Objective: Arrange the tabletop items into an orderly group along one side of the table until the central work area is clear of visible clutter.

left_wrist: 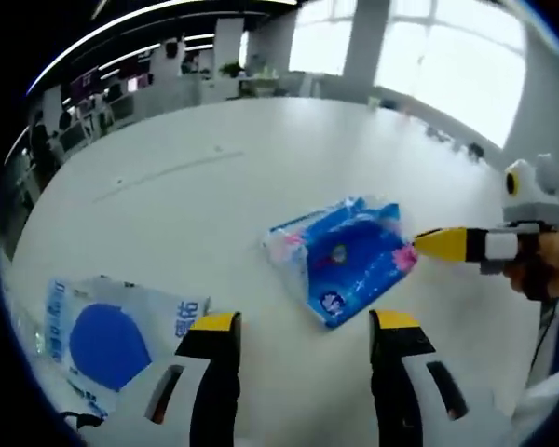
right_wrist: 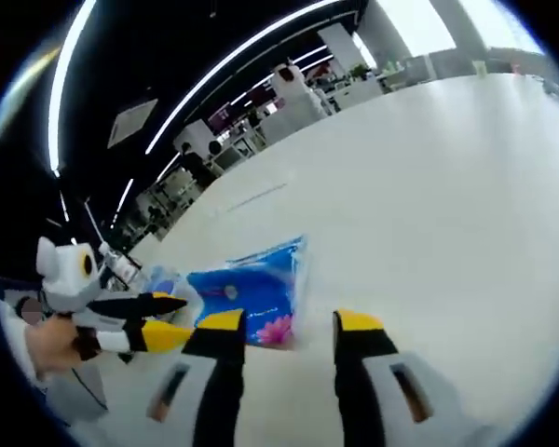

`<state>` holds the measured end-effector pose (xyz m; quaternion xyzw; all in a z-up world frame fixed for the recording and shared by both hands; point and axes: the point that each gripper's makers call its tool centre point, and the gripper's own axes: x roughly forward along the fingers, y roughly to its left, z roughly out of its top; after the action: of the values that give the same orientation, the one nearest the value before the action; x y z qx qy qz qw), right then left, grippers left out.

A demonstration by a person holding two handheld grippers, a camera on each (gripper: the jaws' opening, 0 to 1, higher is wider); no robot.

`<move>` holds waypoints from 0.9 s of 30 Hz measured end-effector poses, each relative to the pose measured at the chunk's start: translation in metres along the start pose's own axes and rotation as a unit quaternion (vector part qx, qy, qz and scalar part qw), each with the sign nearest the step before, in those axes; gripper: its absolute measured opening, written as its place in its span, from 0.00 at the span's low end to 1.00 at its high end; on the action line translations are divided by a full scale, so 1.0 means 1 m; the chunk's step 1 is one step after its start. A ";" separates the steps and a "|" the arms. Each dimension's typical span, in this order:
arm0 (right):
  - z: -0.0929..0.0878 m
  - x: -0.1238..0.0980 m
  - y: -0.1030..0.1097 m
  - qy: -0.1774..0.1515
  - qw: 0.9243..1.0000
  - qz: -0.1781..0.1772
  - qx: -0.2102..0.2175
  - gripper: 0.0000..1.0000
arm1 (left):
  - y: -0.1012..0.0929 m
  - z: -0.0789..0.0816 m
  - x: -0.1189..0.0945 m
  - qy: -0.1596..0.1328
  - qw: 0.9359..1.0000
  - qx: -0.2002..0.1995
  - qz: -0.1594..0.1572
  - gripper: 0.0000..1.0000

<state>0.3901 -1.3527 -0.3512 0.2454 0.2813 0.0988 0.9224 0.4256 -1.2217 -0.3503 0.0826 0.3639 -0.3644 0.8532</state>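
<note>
- Left gripper view: blue plastic tissue pack with pink flower print (left_wrist: 343, 256) lies flat on the white tabletop (left_wrist: 224, 186), just past centre, roughly 1 o'clock from the left gripper (left_wrist: 304, 326).
- Left gripper jaws stand wide apart, nothing between them; pack sits just beyond the tips.
- Right gripper (left_wrist: 427, 243) comes in from 3 o'clock, yellow tip touching the pack's pink corner; cannot tell how far its jaws are parted here.
- White pouch with a blue circle and blue lettering (left_wrist: 112, 335) lies at 8 o'clock, well apart from the pack.
- Right gripper view: the pack (right_wrist: 247, 293) is at 11 o'clock from the right gripper (right_wrist: 284, 326), whose jaws are spread with bare table between them.
- Left gripper (right_wrist: 163, 321) enters from 9 o'clock, held by a hand (right_wrist: 51, 345).
</note>
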 end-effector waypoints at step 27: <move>-0.002 -0.039 0.025 -0.015 1.000 0.007 -0.010 0.47 | 0.013 -0.016 -0.072 -0.011 0.999 0.032 0.028 0.72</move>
<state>0.3563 -1.3432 -0.3218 0.2396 0.2642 0.1046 0.9284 0.3914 -1.1656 -0.3145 0.1162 0.3404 -0.3522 0.8641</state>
